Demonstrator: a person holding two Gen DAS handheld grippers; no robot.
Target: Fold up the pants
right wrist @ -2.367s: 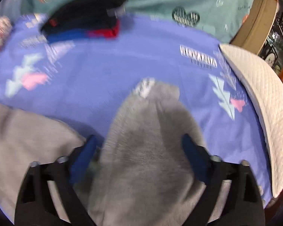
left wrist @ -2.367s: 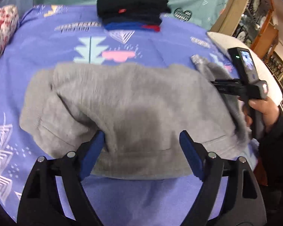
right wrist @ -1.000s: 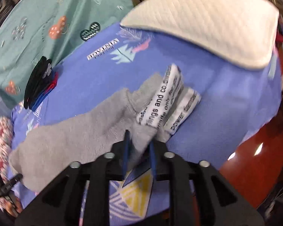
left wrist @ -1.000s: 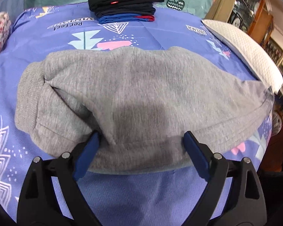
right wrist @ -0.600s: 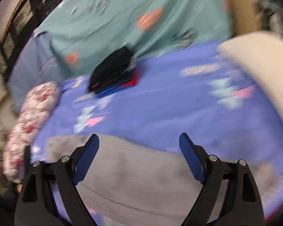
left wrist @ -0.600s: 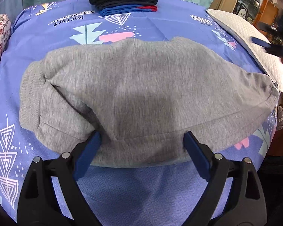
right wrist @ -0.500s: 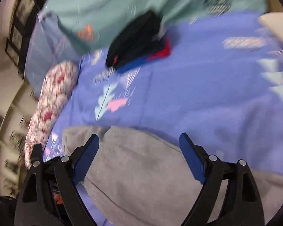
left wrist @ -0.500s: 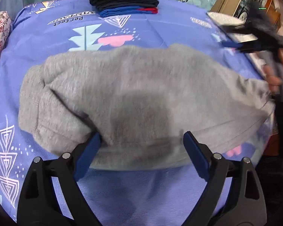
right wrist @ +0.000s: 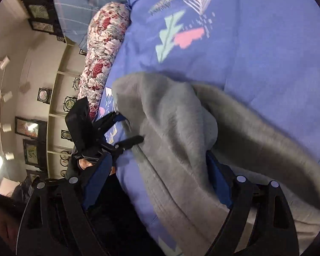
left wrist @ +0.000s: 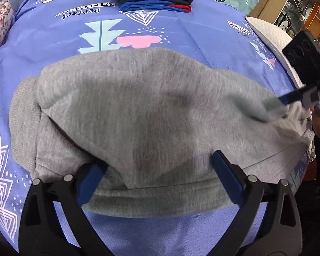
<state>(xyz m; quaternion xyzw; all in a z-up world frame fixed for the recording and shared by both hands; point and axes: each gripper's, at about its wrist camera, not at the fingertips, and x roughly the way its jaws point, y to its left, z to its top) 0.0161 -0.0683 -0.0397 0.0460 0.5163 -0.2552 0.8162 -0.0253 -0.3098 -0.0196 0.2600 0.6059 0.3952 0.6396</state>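
The grey pants [left wrist: 151,115] are laid across the middle of the frame on the purple bed sheet [left wrist: 181,34], already doubled lengthwise. The left gripper [left wrist: 155,177] is held at the near hem, jaws spread and empty. The right gripper [right wrist: 157,177] is spread around the leg end at lower right — nothing pinched. A crosswise fold is judged next; the leg end must be clamped and carried toward the waistband.

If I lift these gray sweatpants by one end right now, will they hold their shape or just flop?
The gray sweatpants will probably flop: they already lie in soft rounded folds on the blue bedsheet. The knit looks thick and fuzzy, so likely grippy rather than slippery. The end by the right gripper would likely sag.
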